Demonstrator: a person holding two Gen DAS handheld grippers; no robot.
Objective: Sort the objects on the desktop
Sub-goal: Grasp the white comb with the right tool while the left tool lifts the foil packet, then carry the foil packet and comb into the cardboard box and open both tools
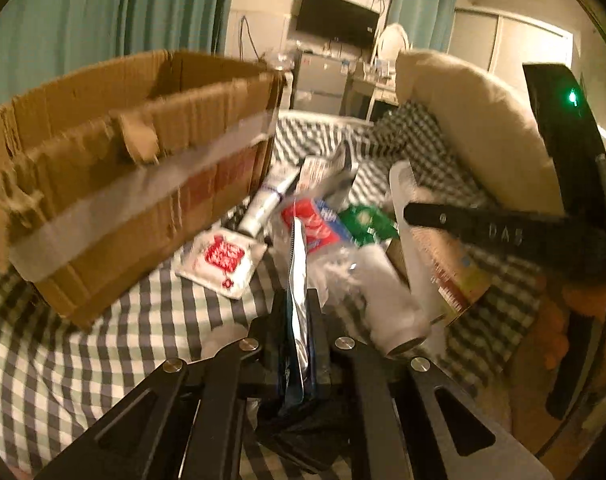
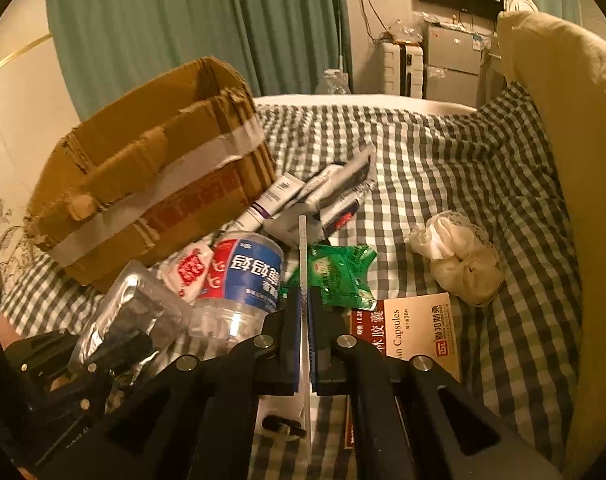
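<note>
Foil packet (image 1: 299,300) being pinched edge-on by left gripper (image 1: 297,320) above checked bedspread (image 1: 123,340); thin white card (image 2: 301,280) being clamped by right gripper (image 2: 301,320). Cardboard box (image 1: 135,184) sitting toward bedspread's left edge. Risk: slick foil being lost mid-carry; plastic bottle (image 2: 243,280) being knocked by grippers crowding together

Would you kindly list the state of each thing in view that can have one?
left gripper: shut on a silver foil packet, held edge-on.
right gripper: shut on a thin white flat piece, held edge-on.
cardboard box: open at the top, flaps torn, taped around.
plastic bottle: lying on its side.
white tube: lying flat in the pile.
capsule box: lying flat, label up.
green sachets: loose, crumpled.
</note>
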